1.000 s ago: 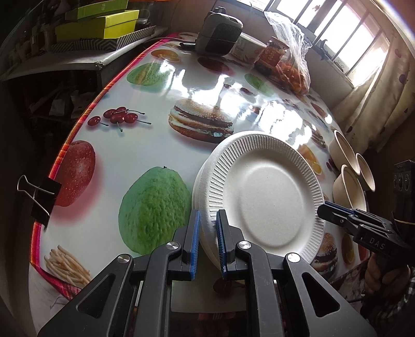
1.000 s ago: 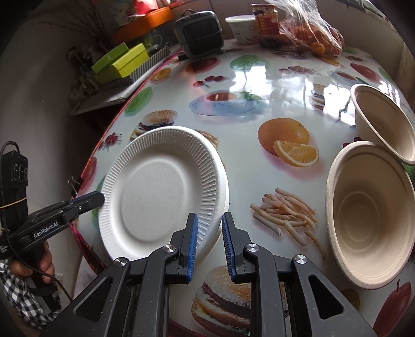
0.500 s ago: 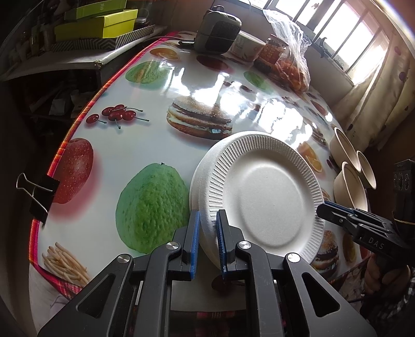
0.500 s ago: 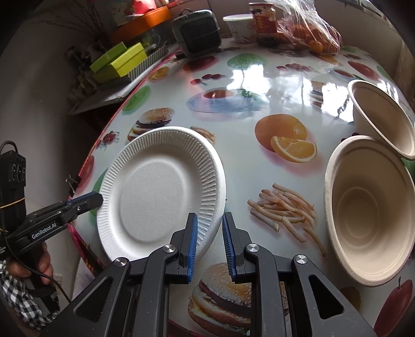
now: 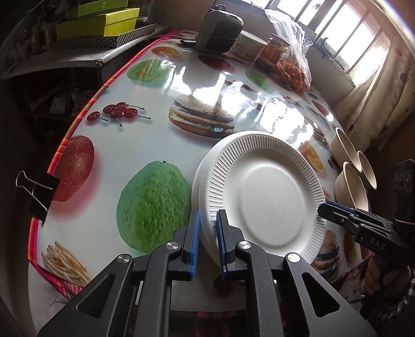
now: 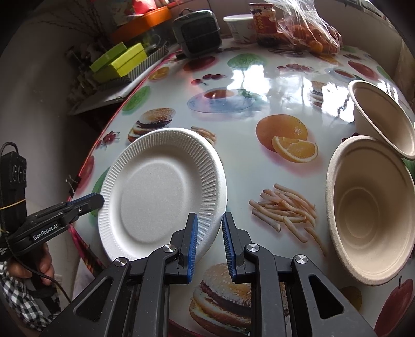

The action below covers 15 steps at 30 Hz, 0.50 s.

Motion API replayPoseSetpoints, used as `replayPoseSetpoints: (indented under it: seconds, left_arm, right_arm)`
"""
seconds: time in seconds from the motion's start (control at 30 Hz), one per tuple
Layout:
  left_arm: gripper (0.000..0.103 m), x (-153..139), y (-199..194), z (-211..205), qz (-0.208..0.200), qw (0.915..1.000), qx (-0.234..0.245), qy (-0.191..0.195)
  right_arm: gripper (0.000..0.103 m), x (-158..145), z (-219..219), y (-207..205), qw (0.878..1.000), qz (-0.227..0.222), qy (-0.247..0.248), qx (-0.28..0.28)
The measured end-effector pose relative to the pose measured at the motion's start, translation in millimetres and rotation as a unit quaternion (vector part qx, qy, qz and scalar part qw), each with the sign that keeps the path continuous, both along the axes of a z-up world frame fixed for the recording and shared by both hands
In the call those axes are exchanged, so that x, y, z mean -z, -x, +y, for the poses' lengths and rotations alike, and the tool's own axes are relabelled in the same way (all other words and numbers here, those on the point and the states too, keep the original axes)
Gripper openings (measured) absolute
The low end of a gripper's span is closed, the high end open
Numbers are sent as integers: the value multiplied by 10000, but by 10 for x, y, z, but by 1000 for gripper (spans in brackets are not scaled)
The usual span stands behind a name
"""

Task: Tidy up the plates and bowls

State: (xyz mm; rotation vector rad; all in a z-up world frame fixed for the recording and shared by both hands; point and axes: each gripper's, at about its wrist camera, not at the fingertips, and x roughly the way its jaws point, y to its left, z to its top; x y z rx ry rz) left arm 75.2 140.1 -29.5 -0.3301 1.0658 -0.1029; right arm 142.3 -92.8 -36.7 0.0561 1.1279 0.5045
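Note:
A small stack of white ribbed paper plates (image 5: 267, 191) lies near the table's front edge; it also shows in the right wrist view (image 6: 160, 191). My left gripper (image 5: 207, 233) has its jaws a little apart around the stack's near rim, with a small gap to the pads. My right gripper (image 6: 209, 230) is open and empty, its left finger over the plate's rim. Two beige paper bowls stand to the right: a near one (image 6: 368, 207) and a far one (image 6: 381, 116), which leans on it. They also show in the left wrist view (image 5: 352, 181).
The table (image 6: 259, 85) has a glossy food-print cover. At its far edge stand a dark small appliance (image 6: 197, 33), a white cup (image 6: 240, 24), a jar (image 6: 265, 23) and a bag of oranges (image 6: 311, 33). A binder clip (image 5: 36, 191) grips the left edge. Green boxes (image 5: 98, 23) lie on a side shelf.
My left gripper has opened slightly at the plate rim and the plates have settled a little lower. My right gripper's jaws have opened wider. The bowls have not moved.

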Motion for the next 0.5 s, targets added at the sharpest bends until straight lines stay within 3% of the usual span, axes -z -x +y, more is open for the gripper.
replayPoseSetpoints:
  seconds: [0.33,0.5]
  left_arm:
    - [15,-2,-3,9,-28,10000,-13,-40]
    - [24,-13,0,0,-74,9999,2,-119]
  right_arm:
    - [20,-4,2,-2,10000,1,-23,-10]
    - [25,-25,13,-6,10000,-29,-52,-17]
